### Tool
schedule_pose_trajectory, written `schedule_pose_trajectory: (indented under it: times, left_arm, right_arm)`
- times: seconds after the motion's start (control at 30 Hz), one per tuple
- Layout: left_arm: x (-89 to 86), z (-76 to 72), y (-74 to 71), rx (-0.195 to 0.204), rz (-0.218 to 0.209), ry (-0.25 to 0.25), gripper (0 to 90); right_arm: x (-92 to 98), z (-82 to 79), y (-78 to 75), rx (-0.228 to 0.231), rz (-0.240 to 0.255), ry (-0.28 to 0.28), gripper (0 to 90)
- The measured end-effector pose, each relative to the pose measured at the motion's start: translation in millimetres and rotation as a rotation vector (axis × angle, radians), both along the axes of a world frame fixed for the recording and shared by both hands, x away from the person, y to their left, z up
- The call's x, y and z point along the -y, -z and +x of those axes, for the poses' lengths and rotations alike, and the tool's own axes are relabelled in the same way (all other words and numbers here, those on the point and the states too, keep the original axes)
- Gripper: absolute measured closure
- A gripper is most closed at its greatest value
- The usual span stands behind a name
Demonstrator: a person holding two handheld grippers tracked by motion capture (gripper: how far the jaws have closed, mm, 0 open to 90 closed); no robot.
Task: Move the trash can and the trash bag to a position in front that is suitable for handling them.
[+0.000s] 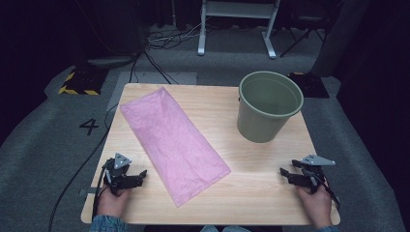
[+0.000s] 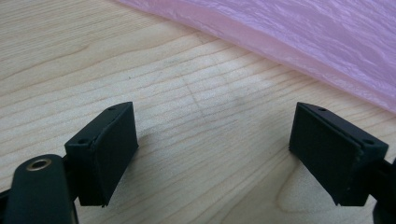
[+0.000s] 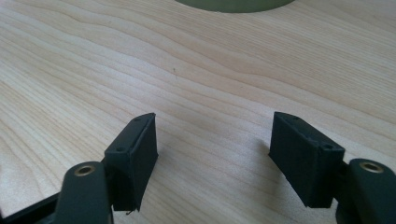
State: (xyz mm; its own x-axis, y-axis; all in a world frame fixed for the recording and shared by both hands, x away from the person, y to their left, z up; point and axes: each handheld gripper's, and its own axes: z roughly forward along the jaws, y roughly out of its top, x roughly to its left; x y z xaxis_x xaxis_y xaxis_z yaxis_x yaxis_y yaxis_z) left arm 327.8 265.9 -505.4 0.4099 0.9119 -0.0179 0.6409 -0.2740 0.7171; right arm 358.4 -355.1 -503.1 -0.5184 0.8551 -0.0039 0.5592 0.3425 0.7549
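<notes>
High view: I see a pink plastic bag (image 1: 173, 144) lying flat and slanted across the wooden table (image 1: 251, 193), centre-left. My left gripper (image 1: 137, 178) rests at lower left, just beside the bag, jaws apart on nothing. My right gripper (image 1: 286, 172) sits at lower right, jaws apart, below a green bucket (image 1: 267, 107).

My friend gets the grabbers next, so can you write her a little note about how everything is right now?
Left gripper: open, holding nothing, at the table's near left, just beside the pink plastic bag.
Right gripper: open, holding nothing, near right, pointing toward the green bucket.
Bag lies flat and diagonal in the middle; bucket stands upright at the far right and looks empty.
Done: nothing yet, both untouched.
Left: probably pick up the bag and bring it to the bucket.
</notes>
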Motion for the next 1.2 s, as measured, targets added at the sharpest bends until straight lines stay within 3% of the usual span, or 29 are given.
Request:
schedule_pose_trajectory:
  times: [0.47,0.67,0.73,0.87,1.0,1.2]
  left_arm:
    - [-0.6,-1.3,0.1,0.003,0.001,0.008,15.2]
    - [0.0,-1.5,0.0,0.004,0.003,0.005,15.3]
    - [0.0,-1.5,0.0,0.003,0.004,0.004,15.4]
    - [0.0,-1.5,0.0,0.004,0.003,0.004,15.4]
    - [0.0,-1.5,0.0,0.004,0.003,0.004,15.4]
    - [0.0,-1.4,0.0,0.003,0.003,0.004,15.3]
  right_arm:
    - [0.3,-0.5,0.0,-0.002,0.006,0.001,33.2]
    - [1.0,-1.2,-0.7,0.005,0.007,0.019,42.8]
    - [-2.4,0.0,-5.9,-0.027,-0.014,-0.004,48.6]
    - [-6.5,-1.1,-16.4,0.004,-0.019,-0.017,50.1]
    - [-9.1,-2.6,-38.5,0.068,0.010,-0.036,49.8]
    - [-10.2,-2.9,-56.8,0.101,0.035,-0.067,49.8]
